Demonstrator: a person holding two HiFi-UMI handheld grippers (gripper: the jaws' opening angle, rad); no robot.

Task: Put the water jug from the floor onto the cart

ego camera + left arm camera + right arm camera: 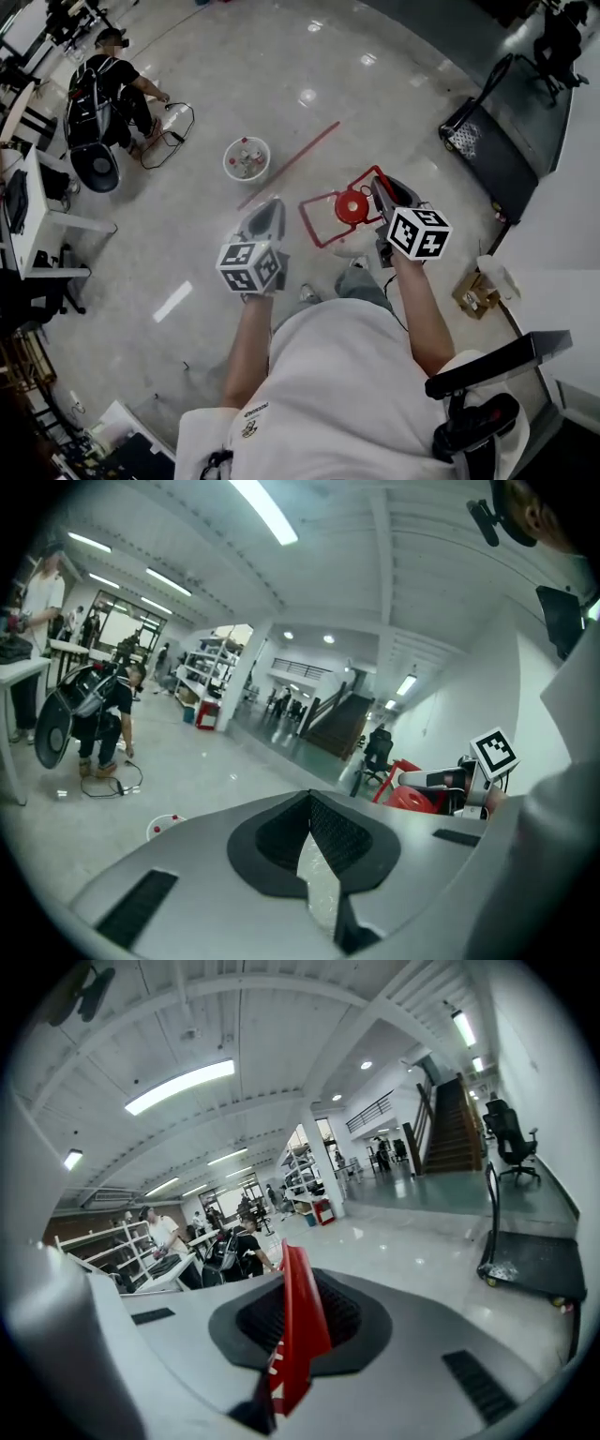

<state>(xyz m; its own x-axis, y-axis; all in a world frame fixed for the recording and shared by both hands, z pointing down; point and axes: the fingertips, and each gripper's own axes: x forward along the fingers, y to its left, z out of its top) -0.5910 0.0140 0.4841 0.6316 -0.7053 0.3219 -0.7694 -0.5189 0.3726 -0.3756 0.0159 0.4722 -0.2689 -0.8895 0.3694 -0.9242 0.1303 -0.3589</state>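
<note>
Head view: water jug with round red cap and square red carrying frame (352,208), left of the black flatbed cart (487,155), well apart. Only the right gripper view shows the right gripper (298,1312) clamped on the red frame. The left gripper view shows the left gripper (312,803) with tips together, empty.

The water jug (353,206) has a round red cap set inside a square red carrying frame; its pale, clear body below is hard to make out. It hangs raised off the floor, and the right gripper (382,187) is clamped on a thin strip of that red frame (298,1326). The cart (492,159) is a low black platform on wheels with an upright push handle at one end. It stands on the floor (539,1265) beside the wall, well apart from the jug.
</note>
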